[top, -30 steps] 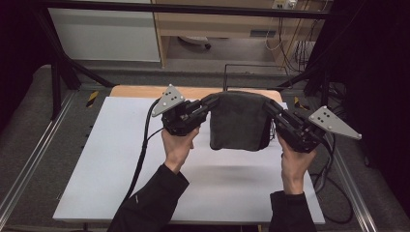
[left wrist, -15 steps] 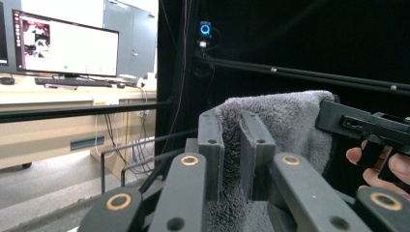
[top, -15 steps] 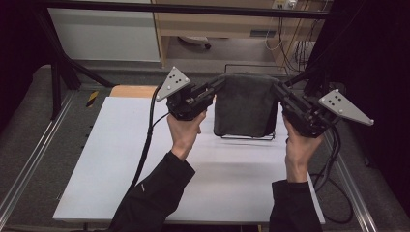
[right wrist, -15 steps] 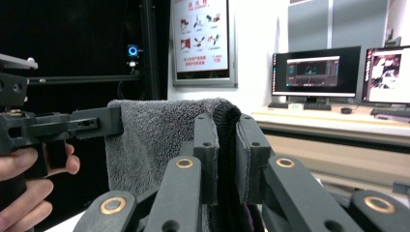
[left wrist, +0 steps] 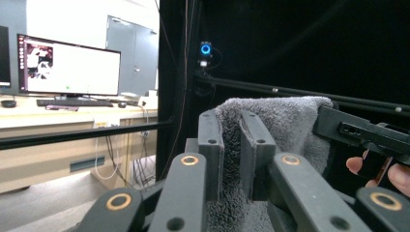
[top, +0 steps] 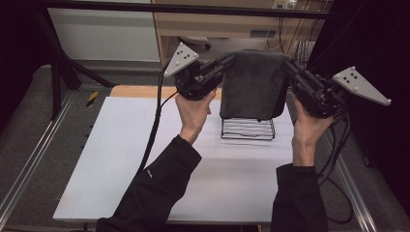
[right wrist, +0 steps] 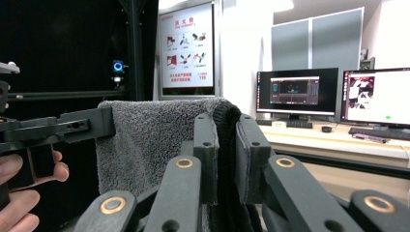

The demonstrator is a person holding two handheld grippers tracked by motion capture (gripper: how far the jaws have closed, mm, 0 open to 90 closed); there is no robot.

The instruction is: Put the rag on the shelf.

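A person stood at a white surface (top: 125, 159) and held a hand-held gripper in each hand. The left hand-held gripper (top: 227, 62) pinched one top corner of a dark grey towel (top: 251, 84). The right hand-held gripper (top: 290, 67) pinched the other top corner. Both had their jaws squeezed nearly together, with only the towel's fluffy edge between them. In the left gripper view the towel (left wrist: 280, 125) was clamped between the two black jaws, and the right gripper view showed the towel (right wrist: 154, 140) clamped the same way.

The towel hung flat and straight between the two grippers, up in the air above the far part of the surface. Its bottom edge hung just above a small black wire rack (top: 248, 129). The rack stood on the white surface near the far edge.

The white surface lay on a wooden tabletop (top: 140, 91), which peeked out at the far side. Grey padded mats (top: 24, 125) lay on both sides of it, with metal rails beside them. Black cables (top: 154, 125) trailed down from the grippers.

Around it was an office room. A desk with computer screens (right wrist: 333, 94) stood along one wall, and a poster (right wrist: 186, 48) hung by a black frame post. A small camera with a blue ring light (left wrist: 206, 49) sat on the dark frame.
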